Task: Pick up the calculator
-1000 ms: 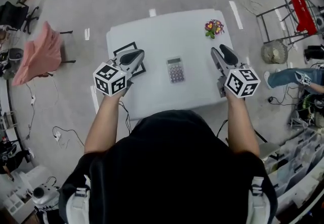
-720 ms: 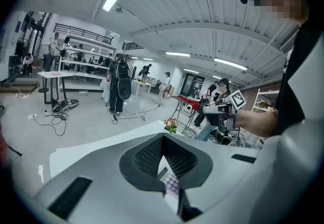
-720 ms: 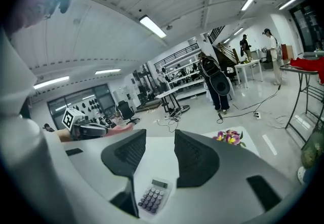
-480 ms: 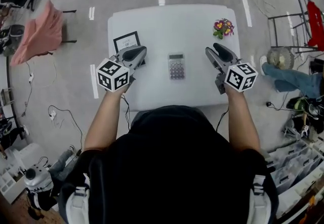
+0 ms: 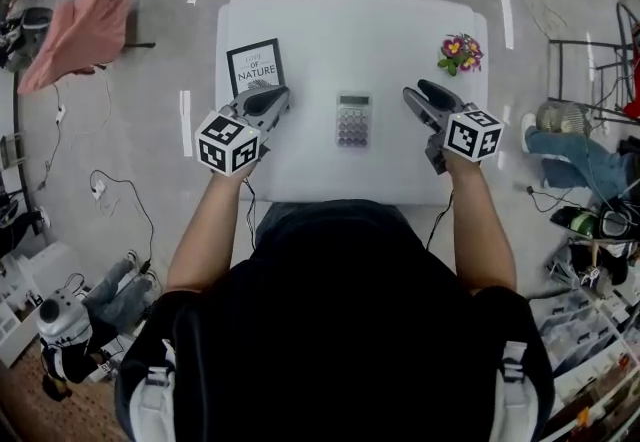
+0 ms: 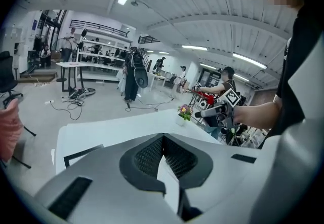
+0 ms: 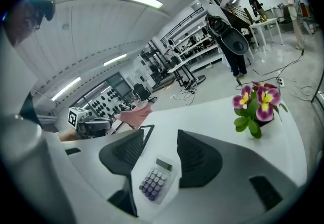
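While the right gripper's [image 7: 160, 136] fingers have just been opening, the calculator [image 5: 353, 120] lies untouched beyond their empty gap; left gripper's [image 6: 163, 138] fingers are closed.

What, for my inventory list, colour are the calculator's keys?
Purple, on the calculator, clearest in right gripper view.

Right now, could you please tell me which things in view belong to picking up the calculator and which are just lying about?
For the job:
calculator, lying flat, untouched
right claw, jaws apart, just been opening, nothing between them
left claw, jaws together, empty

Just lying about:
framed Nature card
flower pot
pink cloth
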`<state>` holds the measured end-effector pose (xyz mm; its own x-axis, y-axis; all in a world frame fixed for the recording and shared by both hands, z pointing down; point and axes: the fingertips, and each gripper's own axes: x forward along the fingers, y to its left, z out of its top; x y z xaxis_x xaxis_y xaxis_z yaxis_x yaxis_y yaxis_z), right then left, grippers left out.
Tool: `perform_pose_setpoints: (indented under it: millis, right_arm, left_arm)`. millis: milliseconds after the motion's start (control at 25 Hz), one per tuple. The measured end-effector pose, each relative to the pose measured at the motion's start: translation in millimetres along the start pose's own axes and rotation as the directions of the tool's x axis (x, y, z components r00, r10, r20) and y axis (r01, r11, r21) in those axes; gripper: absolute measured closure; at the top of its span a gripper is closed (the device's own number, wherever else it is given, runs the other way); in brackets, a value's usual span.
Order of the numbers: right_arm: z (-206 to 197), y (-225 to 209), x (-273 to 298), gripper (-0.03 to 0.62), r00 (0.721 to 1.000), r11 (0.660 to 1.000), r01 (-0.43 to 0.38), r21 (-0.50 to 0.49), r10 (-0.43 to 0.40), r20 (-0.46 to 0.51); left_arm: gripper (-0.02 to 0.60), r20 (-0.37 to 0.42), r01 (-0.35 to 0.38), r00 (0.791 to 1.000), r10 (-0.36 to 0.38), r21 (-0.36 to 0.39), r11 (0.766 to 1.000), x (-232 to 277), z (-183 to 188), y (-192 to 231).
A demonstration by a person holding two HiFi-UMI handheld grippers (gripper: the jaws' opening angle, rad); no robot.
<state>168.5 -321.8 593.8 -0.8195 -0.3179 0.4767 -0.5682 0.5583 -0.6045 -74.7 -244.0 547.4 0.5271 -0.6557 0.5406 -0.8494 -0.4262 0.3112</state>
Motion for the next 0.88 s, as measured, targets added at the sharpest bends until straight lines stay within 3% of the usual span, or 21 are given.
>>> perform_pose_setpoints:
  millis: [440, 880]
  right_arm:
    - [-37, -22, 46, 0.372, 0.984, 0.992, -0.101, 0.080, 0.111, -0.139]
    - [-81, -38, 102, 0.365, 0.938, 0.982, -0.154, 0.109, 0.180, -0.296]
  left_arm:
    - [0.565, -0.079, -0.024, 0.997, 0.018, -0.079, 0.997, 21, -61, 1]
    - [0.563, -0.171, -0.042, 0.985, 0.009, -0.191, 0.981, 58, -130, -1]
